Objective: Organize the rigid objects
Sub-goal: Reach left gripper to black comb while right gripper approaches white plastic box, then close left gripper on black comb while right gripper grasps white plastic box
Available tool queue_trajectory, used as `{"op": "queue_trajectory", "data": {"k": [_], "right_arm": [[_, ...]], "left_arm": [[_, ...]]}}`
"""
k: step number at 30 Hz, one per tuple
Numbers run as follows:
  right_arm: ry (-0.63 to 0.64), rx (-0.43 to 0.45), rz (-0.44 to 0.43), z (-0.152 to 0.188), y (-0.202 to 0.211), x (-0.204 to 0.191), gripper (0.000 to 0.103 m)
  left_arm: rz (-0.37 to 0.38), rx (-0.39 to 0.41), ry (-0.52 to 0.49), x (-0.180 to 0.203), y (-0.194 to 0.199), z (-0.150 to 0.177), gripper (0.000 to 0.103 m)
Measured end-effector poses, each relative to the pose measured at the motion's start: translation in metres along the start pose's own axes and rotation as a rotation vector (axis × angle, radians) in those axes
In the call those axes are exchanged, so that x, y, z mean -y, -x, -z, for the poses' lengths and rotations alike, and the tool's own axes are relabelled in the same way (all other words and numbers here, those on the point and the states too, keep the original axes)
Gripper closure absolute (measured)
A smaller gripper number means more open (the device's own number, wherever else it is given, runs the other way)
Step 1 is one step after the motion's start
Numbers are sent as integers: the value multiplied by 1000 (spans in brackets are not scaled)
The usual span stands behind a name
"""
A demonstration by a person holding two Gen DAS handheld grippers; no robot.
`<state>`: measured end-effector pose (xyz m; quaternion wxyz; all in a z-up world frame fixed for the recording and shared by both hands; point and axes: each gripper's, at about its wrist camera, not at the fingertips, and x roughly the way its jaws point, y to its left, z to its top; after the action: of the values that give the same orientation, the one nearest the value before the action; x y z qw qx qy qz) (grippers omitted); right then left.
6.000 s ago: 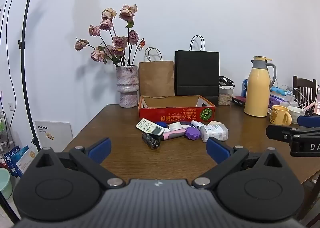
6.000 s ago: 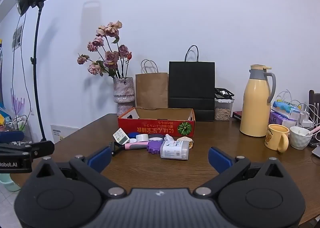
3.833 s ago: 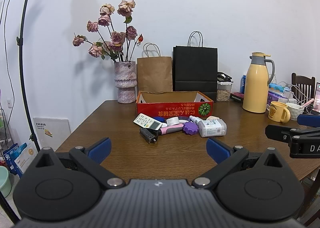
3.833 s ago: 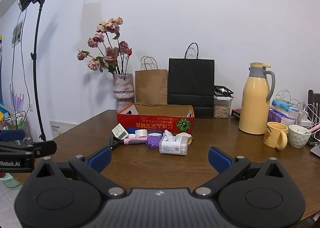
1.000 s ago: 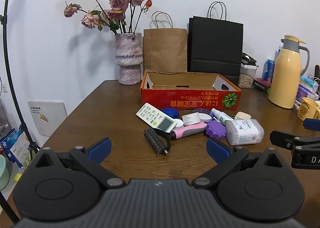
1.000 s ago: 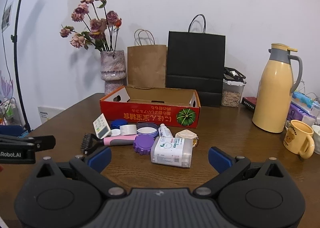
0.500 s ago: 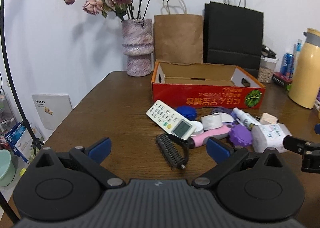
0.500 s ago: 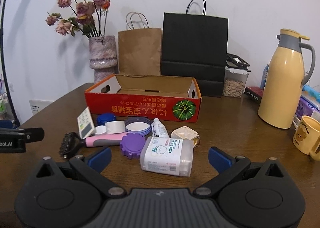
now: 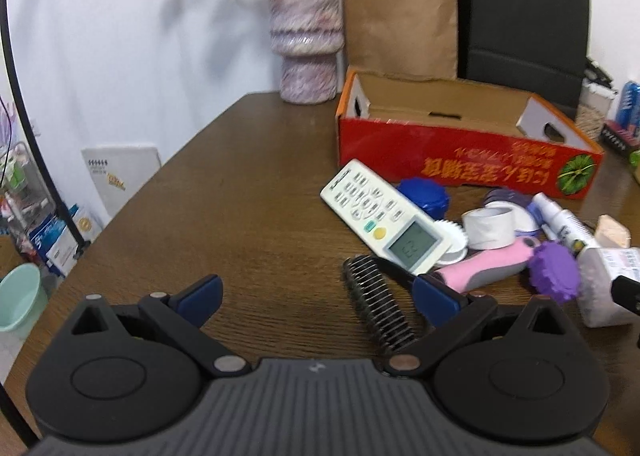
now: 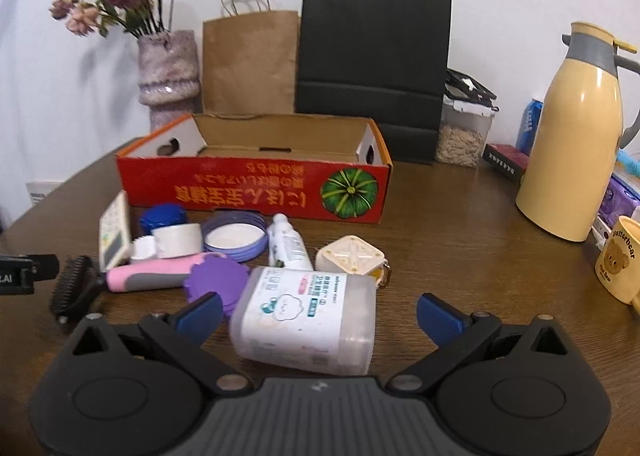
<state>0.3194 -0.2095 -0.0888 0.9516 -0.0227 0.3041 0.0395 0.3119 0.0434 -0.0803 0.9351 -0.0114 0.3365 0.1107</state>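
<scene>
Grippers hover low over the wooden table [image 9: 248, 192], both spread wide, holding nothing.
Left gripper [image 9: 318, 292] faces the bristly black-and-pink brush [image 9: 376, 308] at 1 o'clock; right gripper [image 10: 318, 314] frames the frosted plastic box [image 10: 306, 320]. Red cardboard tray [image 10: 256, 188] sits at 12 o'clock beyond ridged lids.

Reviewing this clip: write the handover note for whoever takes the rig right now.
Left tongs: open, empty, low over the table beside the pet brush.
Right tongs: open, empty, straddling the white plastic container lying on its side.
Remote, tape roll, purple lids, blue cap, small bottle and cream square item are clustered in front of the red box.
Done: nothing; what shows of the box looks empty.
Left: move every loose item, presumably into the box.
</scene>
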Motion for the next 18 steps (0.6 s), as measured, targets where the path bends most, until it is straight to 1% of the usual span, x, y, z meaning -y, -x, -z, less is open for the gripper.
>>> {"op": "queue_trajectory", "data": {"k": [3, 6, 12, 14, 15, 17, 18], "right_arm": [[-10, -6, -7, 2, -8, 1, 0], [-14, 9, -3, 2, -11, 1, 0], [-11, 31, 5, 5, -10, 0, 0], [-4, 39, 11, 6, -9, -2, 0], [-4, 42, 11, 6, -9, -2, 0], [-7, 45, 11, 7, -9, -1, 0], [-7, 48, 13, 7, -8, -2, 0]], "left_arm": [[-43, -19, 3, 1, -13, 2, 0], [-35, -24, 4, 4, -18, 3, 0], [-56, -63, -9, 12, -29, 6, 1], [-62, -72, 2, 13, -33, 6, 6], [-55, -75, 9, 13, -34, 7, 10], [-31, -66, 19, 14, -32, 7, 23], [-9, -61, 22, 15, -30, 8, 37]]}}
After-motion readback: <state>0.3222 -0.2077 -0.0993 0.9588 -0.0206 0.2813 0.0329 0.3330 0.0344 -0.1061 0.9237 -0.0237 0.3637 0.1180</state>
